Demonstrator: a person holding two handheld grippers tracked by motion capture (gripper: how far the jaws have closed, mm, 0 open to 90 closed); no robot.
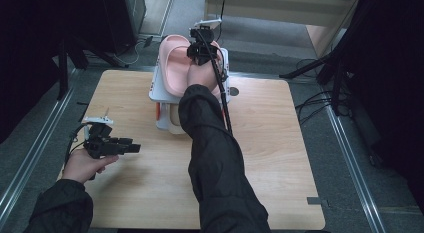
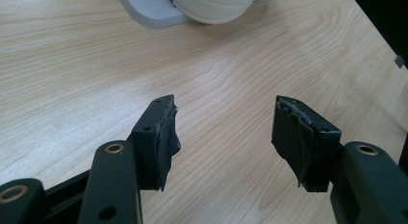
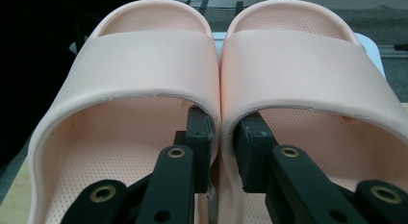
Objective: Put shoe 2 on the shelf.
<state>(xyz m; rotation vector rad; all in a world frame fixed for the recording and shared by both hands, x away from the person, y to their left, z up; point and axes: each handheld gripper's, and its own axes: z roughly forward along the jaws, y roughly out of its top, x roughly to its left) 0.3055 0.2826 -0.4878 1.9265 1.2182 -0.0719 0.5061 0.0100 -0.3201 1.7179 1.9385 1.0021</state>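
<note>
Pair of pink slippers [image 3: 219,75] lying side by side on a white rack [image 1: 159,88] at the far edge of the counter [image 1: 265,158], near its middle, toes pointing away from the person. Gripped by the right claw [image 3: 222,137] at the two inner walls where the slippers meet: one jaw set inside the left slipper, the other inside the right slipper, both jaws drawn close together and pressing those touching walls between them, just under the near edge of the straps. In the high view, right claw [image 1: 202,52] lowered onto the pair from above, hand and dark sleeve stretched across the counter toward it.

Soft, matte pink foam; a broad smooth strap over each slipper; footbeds covered in fine dimples; rounded, thick rims. Another pale shoe tucked on the rack's lower level, partly hidden.

Left claw [image 1: 134,148] well apart from the slippers, held over the near left part of the counter, pointing along the surface toward the right. Jaws spread wide with nothing between them [image 2: 223,137], bare wood below, taped pads worn at the edges.

Counter of light wood grain with rounded corners. Grey floor around it, metal rails along both sides, dark stands and cables at the right, dark shapes at the left.
</note>
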